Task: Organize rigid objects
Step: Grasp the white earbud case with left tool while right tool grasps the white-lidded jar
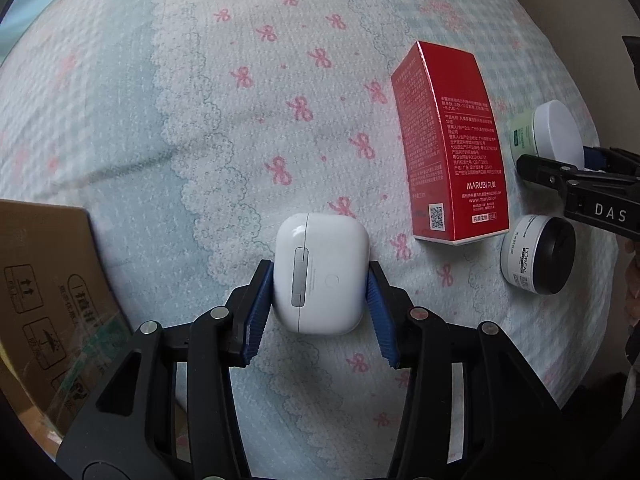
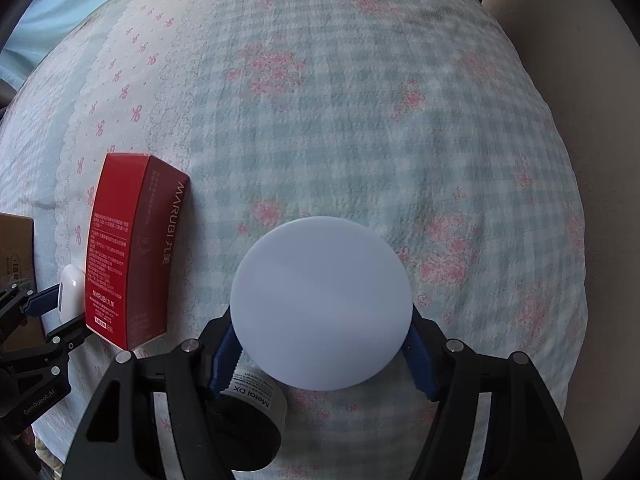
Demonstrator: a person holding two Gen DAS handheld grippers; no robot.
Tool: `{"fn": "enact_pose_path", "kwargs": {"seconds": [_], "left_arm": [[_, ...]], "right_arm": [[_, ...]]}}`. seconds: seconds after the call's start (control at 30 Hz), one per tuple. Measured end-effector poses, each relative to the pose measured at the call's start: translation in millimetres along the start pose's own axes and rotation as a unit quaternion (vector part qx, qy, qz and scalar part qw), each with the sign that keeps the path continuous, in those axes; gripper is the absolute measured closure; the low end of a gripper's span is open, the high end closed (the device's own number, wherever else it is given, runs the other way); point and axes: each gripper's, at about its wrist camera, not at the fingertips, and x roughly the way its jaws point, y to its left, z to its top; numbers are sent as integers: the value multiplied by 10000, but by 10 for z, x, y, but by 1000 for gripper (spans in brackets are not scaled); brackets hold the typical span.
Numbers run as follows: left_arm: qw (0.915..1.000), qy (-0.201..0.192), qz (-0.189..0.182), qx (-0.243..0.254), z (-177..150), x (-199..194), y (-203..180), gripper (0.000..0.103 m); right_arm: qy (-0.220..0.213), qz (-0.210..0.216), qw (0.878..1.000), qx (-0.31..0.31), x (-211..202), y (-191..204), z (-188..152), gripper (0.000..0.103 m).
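A white earbud case [image 1: 320, 272] lies on the floral bedspread [image 1: 240, 120], and my left gripper [image 1: 320, 280] is shut on it, blue pads pressed to both sides. The right wrist view catches that case [image 2: 70, 284] and the left gripper [image 2: 60, 314] at its left edge. My right gripper [image 2: 322, 320] is shut on a green-labelled jar with a round white lid [image 2: 320, 300], its pads against the jar's sides. In the left wrist view that jar [image 1: 558, 128] and the right gripper [image 1: 560, 160] are at the far right. A red MARUBI box [image 1: 448, 152] lies flat between the grippers.
A white L'Oréal jar with a black lid [image 1: 536, 256] lies on its side near the red box [image 2: 128, 256], just under the right gripper's left finger, where the jar [image 2: 256, 400] shows again. A cardboard box [image 1: 44, 300] stands at the left edge.
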Motion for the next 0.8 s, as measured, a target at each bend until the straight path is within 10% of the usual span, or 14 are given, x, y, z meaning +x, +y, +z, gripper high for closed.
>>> {"fn": "enact_pose_path", "kwargs": {"seconds": [0.8], "left_arm": [[9919,-1209,-238,-293,-346,-1744,-218,61]], "right_arm": [[-1167,41,9929,210,-1869,-181,-384,38]]}}
